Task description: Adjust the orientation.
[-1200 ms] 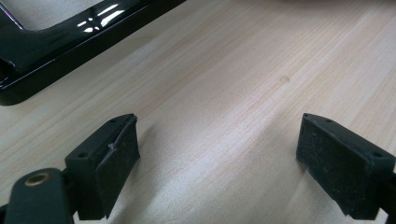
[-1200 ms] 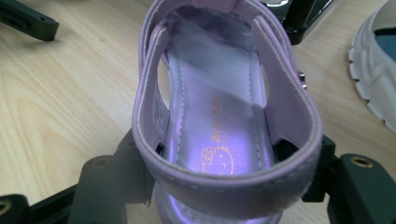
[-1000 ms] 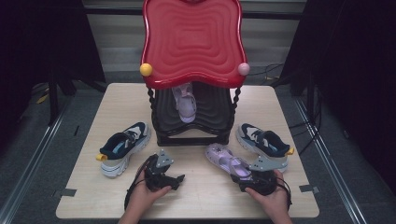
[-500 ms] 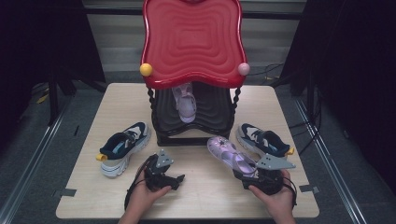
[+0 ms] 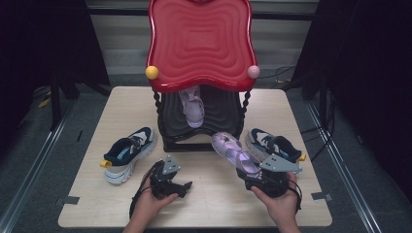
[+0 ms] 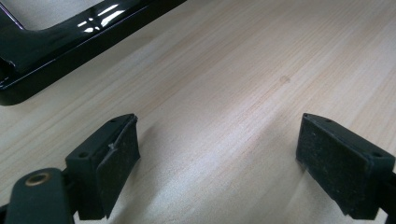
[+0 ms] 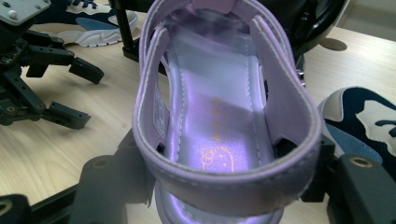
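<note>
1. Lilac sandal sits heel-first between the jaws of the right gripper, which clamp its heel from both sides; the toe end tilts up and away from the fingertips, toward the rack.
2. In the right gripper view the sandal's heel strap lies nearest the pads, with the shiny printed insole stretching beyond them.
3. In the high view the sandal is raised off the wooden table, its heel at the right gripper's tips and its toe close to the rack's front edge.
4. The left gripper rests low over the table, jaws spread wide with nothing between them; bare wood lies between its two black pads.
5. Ahead of the left gripper's fingers and off to one side runs the glossy black base of the rack.
6. The black rack with its red wavy top stands beyond both grippers; a second lilac sandal lies on its lower shelf, well past the held one's toe.
7. A navy-and-white trainer lies to the outer side of the left gripper, near it but apart.
8. A matching trainer sits just beside the right gripper's fingers, on their outer side, close to the held sandal.
</note>
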Tool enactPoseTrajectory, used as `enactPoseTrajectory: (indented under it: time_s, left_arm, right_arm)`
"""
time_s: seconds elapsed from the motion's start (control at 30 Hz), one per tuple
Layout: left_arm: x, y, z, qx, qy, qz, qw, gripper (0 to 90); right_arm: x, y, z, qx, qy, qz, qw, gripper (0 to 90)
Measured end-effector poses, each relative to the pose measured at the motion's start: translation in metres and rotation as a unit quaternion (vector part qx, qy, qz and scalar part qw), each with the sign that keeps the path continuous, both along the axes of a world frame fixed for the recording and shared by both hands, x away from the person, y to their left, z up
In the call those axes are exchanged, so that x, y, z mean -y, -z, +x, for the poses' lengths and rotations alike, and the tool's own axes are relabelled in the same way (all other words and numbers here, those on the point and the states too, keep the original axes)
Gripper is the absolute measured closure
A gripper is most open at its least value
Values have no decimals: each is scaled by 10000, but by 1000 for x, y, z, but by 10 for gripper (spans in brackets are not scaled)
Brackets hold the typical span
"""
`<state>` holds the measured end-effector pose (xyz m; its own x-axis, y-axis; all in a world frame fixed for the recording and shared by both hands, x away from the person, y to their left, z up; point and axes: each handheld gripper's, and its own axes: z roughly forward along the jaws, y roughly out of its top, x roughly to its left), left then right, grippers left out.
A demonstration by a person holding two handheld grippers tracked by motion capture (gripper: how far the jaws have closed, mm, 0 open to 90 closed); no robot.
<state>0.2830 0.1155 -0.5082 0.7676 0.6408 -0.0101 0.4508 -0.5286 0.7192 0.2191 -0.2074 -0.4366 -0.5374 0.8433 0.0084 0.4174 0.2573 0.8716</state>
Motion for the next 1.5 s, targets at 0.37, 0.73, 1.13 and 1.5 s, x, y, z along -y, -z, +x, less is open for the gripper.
enactPoseTrajectory:
  time_s: [0.37,0.73,1.13,1.5]
  left_arm:
    - [0,0,0,2,2,3,10000,127]
    - [0,0,0,2,-4,-5,10000,128]
    - [0,0,0,3,-1,1,10000,129]
    - [0,0,0,5,-6,19,10000,129]
  right_arm:
    - [-6,-14,5,220,361,54,9991,370]
    - [-29,-19,22,524,828,47,9952,370]
    - [-51,-17,42,741,1279,-165,9889,370]
    - [-60,-19,58,714,1599,132,9845,369]
